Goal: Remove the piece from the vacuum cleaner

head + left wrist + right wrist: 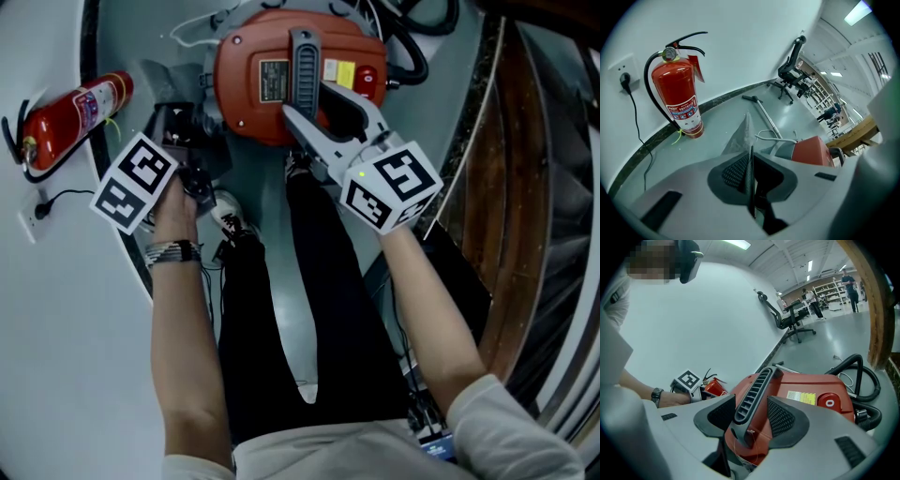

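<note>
The red vacuum cleaner point(253, 47) stands on the grey floor in front of my feet, a dark ribbed handle point(304, 61) running along its top. My right gripper point(314, 117) straddles the near end of that handle point(754, 390). Its jaws are open, and a gap shows on each side of the handle. My left gripper point(195, 173) is off the vacuum's left side and points down. In the left gripper view its jaws point(751, 161) are shut on a thin dark flat piece point(751, 187) seen edge-on. The vacuum's body point(813, 150) lies beyond to the right.
A red fire extinguisher point(75, 112) stands by the white wall at left, beside a wall socket point(33, 211) with a plugged cable. A black hose point(412, 47) coils at the vacuum's right. A wooden structure point(525, 187) borders the right. A metal tube point(766, 115) lies on the floor.
</note>
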Demonstrator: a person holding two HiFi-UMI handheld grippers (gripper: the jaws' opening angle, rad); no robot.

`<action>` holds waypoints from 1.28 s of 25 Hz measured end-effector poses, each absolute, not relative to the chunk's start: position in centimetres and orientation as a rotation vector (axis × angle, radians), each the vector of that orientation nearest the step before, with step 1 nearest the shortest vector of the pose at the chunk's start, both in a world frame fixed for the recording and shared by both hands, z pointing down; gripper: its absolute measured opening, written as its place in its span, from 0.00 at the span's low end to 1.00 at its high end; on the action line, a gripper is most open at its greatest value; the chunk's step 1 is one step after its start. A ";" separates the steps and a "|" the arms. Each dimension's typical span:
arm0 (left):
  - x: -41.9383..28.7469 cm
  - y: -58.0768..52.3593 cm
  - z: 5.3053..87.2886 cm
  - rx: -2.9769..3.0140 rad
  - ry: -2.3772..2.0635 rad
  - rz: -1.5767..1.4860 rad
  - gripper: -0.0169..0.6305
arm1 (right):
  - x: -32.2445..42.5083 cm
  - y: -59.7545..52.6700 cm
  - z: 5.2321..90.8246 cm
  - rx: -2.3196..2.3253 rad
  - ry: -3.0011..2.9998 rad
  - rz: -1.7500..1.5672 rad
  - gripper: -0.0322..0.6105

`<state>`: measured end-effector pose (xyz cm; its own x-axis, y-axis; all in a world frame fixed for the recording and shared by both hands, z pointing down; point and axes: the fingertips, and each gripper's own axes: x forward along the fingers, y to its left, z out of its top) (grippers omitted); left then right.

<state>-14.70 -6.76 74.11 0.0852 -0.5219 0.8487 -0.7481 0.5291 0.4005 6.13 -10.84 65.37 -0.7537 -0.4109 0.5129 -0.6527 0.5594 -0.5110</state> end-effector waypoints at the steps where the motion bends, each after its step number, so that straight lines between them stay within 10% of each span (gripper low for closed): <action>1: -14.8 -6.7 74.1 1.106 -1.578 0.222 0.07 | 6.1 -10.8 65.4 0.872 -2.462 1.009 0.38; 32: -12.7 -1.4 73.0 1.468 -1.425 0.645 0.31 | 6.2 -10.9 65.4 0.879 -2.465 1.000 0.38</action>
<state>-12.72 -1.41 73.03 0.1796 -0.4486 0.8755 -0.9540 0.1377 0.2663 6.16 -10.90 65.39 -0.7514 -0.4174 0.5111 -0.6555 0.5613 -0.5053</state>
